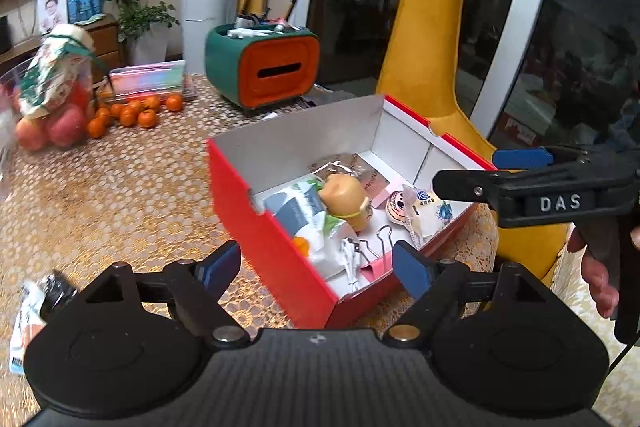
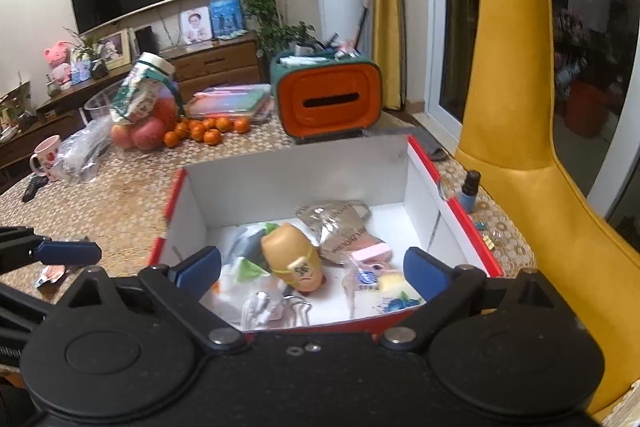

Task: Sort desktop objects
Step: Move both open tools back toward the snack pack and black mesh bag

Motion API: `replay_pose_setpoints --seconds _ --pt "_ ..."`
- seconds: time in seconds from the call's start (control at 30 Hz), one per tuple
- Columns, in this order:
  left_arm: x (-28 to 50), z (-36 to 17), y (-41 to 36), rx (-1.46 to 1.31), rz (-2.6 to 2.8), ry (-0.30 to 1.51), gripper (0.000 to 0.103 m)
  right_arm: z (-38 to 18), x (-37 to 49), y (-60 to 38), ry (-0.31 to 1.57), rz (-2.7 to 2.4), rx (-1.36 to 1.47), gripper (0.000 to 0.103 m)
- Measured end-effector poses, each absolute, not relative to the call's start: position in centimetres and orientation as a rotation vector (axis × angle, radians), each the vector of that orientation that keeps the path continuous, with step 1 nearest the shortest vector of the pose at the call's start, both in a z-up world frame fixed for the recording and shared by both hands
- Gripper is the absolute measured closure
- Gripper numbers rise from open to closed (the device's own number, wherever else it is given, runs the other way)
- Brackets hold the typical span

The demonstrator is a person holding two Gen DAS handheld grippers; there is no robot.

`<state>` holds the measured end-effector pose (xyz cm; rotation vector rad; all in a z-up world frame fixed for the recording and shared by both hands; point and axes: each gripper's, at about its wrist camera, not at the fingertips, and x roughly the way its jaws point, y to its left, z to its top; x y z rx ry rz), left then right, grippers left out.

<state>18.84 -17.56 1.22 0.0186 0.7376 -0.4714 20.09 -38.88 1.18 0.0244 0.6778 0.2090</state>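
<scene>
Left gripper (image 1: 316, 269) jaws wide apart, empty, low centre. Right gripper (image 2: 312, 273) likewise spread, empty. Red box (image 1: 256, 223) mid-frame held tan bottle (image 2: 294, 261), binder clip (image 1: 380, 237), packets. Tangerines (image 1: 136, 113) upper left.

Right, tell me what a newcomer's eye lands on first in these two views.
First the red box with its white inside, mid-table, holding a jumble of items around a tan toy bottle. Both grippers, left gripper and right gripper, sit open and empty at its near edge. Behind it stands an orange-fronted green organizer, with loose tangerines to its left.
</scene>
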Motion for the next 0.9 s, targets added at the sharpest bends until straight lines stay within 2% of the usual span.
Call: replay_pose_setpoints --seconds 0.13,0.2,0.27,0.9 --pt "17.4 1.6 -15.6 0.011 -0.432 0.69 0.016 1.9 18.8 -37.4 0.654 0.235 0.015 0.002" --pt "16.7 1.7 -14.5 0.017 -0.415 0.672 0.006 2.3 18.2 -36.4 0.64 0.26 0.008 0.001" --pt "16.3 1.8 -13.5 0.009 -0.4 0.663 0.0 2.7 17.7 -35.5 0.62 0.272 -0.011 0.001" --pt "14.8 -1.2 -1.2 0.011 -0.249 0.71 0.0 2.3 17.9 -22.7 0.66 0.475 -0.088 0.001"
